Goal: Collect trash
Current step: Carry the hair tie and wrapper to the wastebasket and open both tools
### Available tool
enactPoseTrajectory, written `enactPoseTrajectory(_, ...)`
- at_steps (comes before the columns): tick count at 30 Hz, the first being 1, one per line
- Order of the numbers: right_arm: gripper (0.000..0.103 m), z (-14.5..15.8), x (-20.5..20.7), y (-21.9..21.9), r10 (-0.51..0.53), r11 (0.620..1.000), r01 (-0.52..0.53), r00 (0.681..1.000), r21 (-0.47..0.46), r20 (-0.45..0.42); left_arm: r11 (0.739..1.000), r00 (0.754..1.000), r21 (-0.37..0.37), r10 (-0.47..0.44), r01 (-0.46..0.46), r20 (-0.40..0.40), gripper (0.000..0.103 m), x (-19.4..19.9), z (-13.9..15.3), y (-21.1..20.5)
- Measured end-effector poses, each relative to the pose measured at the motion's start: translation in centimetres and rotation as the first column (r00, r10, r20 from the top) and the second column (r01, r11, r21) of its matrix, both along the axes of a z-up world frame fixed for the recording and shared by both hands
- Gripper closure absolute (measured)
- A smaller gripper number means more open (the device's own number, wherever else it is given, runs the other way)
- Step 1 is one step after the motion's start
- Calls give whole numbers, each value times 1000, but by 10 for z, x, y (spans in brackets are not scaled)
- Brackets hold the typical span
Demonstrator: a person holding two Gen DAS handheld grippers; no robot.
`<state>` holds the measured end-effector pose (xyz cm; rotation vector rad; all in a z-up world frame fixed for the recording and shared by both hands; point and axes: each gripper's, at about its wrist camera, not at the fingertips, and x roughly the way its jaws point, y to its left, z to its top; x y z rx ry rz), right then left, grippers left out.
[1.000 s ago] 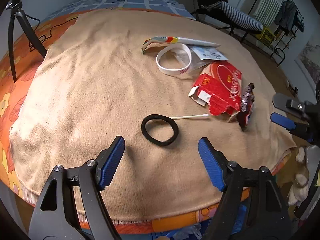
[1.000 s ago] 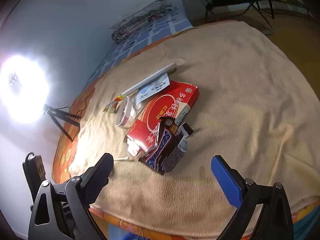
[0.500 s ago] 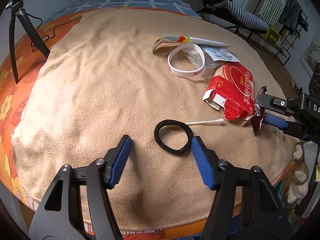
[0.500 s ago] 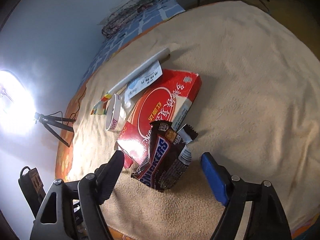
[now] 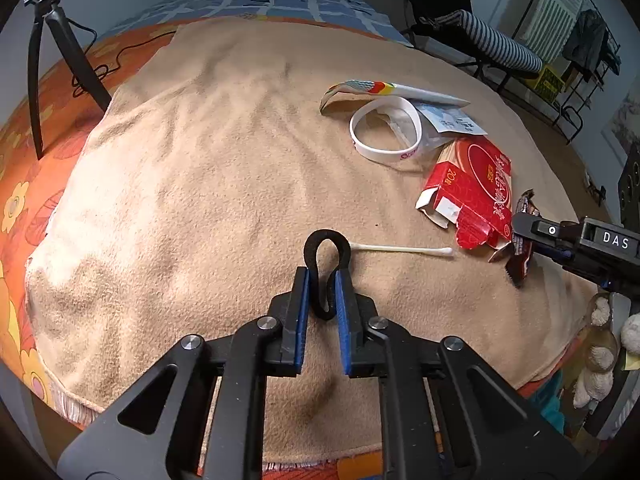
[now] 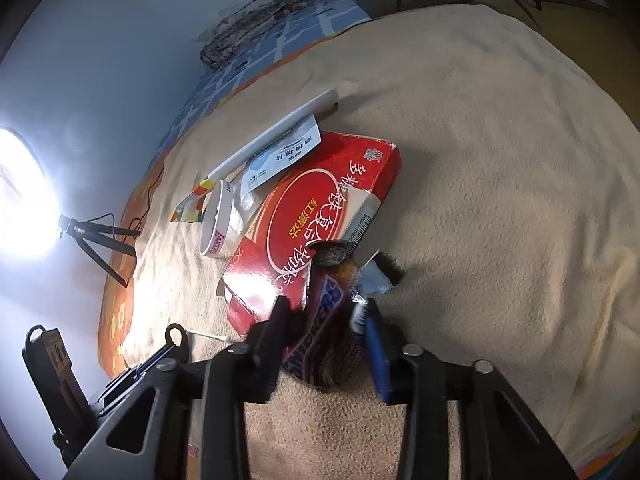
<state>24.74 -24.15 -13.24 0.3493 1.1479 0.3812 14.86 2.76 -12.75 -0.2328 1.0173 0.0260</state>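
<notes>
A black hair tie [image 5: 328, 234] lies on the beige blanket, pinched into a narrow loop. My left gripper [image 5: 322, 276] is closing, and its blue pads press on the tie's near part. A cotton swab [image 5: 400, 249] lies just right of the loop. In the right wrist view a crumpled Snickers wrapper [image 6: 332, 292] stands squeezed between the closing jaws of my right gripper [image 6: 326, 312]. The wrapper leans against a flattened red carton [image 6: 320, 200]. From the left wrist view the right gripper [image 5: 534, 240] reaches in from the right edge, on the wrapper [image 5: 520, 270].
Beyond the carton [image 5: 476, 188] lie a white band [image 5: 384, 132], a printed sachet [image 5: 452, 120] and a long colourful wrapper [image 5: 392, 90]. A black tripod [image 5: 60, 52] stands at the far left. A striped chair [image 5: 496, 44] stands behind, and a plush toy [image 5: 600, 356] sits off the blanket's right edge.
Both grippers' jaws have closed from wide apart. The left one squeezed the round hair tie into a narrow loop; the right one came down closer and pinched the wrapper.
</notes>
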Motion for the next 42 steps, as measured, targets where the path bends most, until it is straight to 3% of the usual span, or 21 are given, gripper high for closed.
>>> enactPoseTrajectory(6,84,7,-5,-6,3,1000,-3,1000,5,29,1000,1000,1,-3,3,10,97,-4,3,1)
enactPoseTrajectory(26,86,51,-57,-11,97,994,-103,987,38,130,997,999,-75,31,-28,36,100,-30,22,24)
enactPoseTrajectory(32,86,57,-86,-9,159,986,-164,978,28,138,993,999,-114,-28,32,40,100,-50,31,12)
enactPoseTrajectory(42,86,55,-145,-5,253,967,-251,958,-32,132,976,982,-110,-186,187,22,100,-96,32,-30)
